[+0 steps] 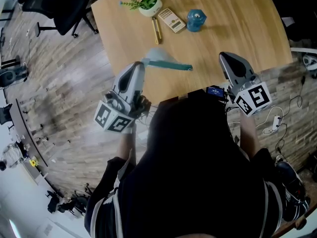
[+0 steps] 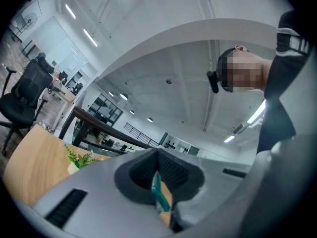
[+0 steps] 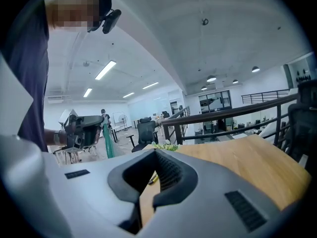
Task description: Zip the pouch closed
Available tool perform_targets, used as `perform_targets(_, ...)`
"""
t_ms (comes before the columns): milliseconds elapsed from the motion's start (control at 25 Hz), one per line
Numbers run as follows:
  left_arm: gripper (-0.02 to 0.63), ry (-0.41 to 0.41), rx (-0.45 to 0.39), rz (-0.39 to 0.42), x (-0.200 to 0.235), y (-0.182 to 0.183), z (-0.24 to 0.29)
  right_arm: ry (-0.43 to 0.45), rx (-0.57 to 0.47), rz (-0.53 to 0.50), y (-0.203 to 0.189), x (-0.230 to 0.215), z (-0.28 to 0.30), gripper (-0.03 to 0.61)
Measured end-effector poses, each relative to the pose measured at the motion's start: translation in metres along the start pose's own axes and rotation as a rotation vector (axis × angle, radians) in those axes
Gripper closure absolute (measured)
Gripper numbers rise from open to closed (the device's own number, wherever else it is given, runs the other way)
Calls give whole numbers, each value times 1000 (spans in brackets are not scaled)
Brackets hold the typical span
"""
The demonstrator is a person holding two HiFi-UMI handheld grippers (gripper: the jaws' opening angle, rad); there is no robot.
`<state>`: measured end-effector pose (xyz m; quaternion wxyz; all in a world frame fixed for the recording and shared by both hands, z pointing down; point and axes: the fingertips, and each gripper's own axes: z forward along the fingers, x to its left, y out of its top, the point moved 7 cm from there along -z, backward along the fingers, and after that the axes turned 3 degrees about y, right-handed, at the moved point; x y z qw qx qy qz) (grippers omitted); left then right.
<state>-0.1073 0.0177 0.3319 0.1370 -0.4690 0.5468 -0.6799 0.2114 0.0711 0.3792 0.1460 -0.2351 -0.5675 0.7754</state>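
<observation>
Left gripper (image 1: 140, 65): positioned at the near left corner of the table (image 1: 247, 29), pointing roughly level. Its jaws are clamped flat on 1 end of the pouch (image 1: 161, 56). The left gripper view confirms a teal edge pinched between the pads.

Pouch location: extends rightward from those jaws over the near part of the tabletop. Its teal zipper band (image 1: 171, 66) runs toward the table's middle. Whether the free end rests on the wood or hangs just above it cannot be determined. The slider is too small to locate.

Handling assessment: the body looks pale, thin and semi-translucent, so it is probably light and limp. Expect it to sag and fold wherever it is unsupported. The zipper band is likely the only part with any stiffness. Recommended holds: 1 anchor on the band's end, as the left gripper has now, and a 2nd pinch on the slider pull. Draw the slider along the band, away from the anchor, so the band remains taut. Smooth film may slip under light pressure.

Far side of the table: 1 potted plant (image 1: 148, 4), 1 pen (image 1: 156, 30), 1 small box (image 1: 171, 20) and 1 blue jar (image 1: 196, 20), all well apart from the pouch.

Right gripper (image 1: 224, 56): at the near right edge, well apart from the band's free end. Its jaws are together with nothing between them.
</observation>
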Motion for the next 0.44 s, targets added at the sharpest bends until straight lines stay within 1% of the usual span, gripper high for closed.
perform_targets(200,614,-30,13,-8,-8,-4,8,6,-1,-6,0,1,-5,566)
perform_targets(440,614,-28,29,-39,-10,-10,12,0,-17,6,-3,0,-16,566)
